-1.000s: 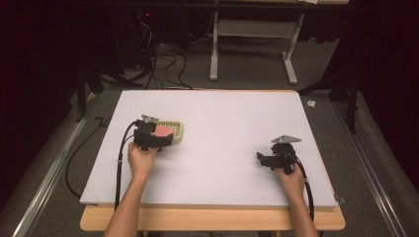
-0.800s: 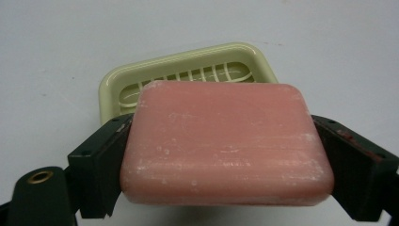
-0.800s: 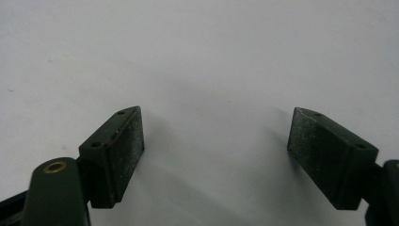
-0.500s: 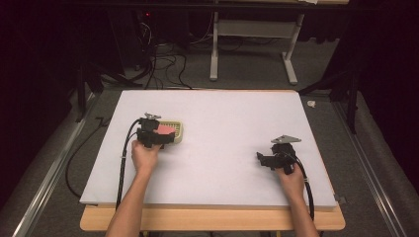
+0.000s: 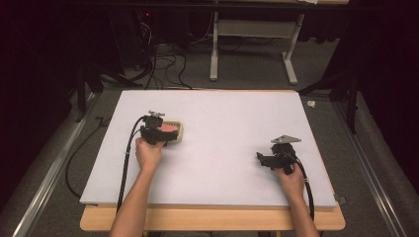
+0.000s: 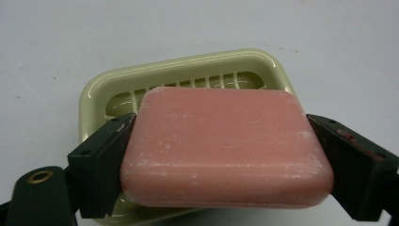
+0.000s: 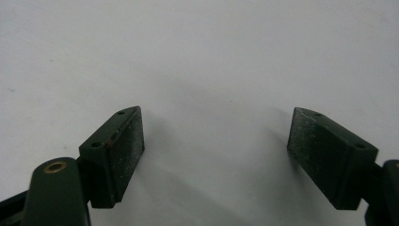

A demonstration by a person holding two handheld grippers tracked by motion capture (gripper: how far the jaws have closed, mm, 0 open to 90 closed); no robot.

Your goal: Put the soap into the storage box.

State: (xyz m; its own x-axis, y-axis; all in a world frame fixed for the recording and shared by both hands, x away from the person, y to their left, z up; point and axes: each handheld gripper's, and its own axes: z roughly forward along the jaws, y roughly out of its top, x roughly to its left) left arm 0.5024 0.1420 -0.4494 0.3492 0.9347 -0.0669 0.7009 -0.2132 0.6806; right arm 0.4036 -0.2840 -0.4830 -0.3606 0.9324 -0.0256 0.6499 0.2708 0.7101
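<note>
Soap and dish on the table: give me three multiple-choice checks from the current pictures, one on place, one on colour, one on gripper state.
1. Where is the soap?
A. between the left gripper's jaws, over the dish
B. beside the right gripper
C. at the table's far edge

2. What colour is the dish?
A. blue
B. pale yellow-green
C. black

3. How is the right gripper?
A. shut on the soap
B. shut on the dish
C. open, holding nothing

Answers: 1 A, the left gripper has a jaw against each end of the pink bar, with the dish behind it. 2 B, its rim and slats show that colour. 3 C, bare white table shows between its spread jaws.
</note>
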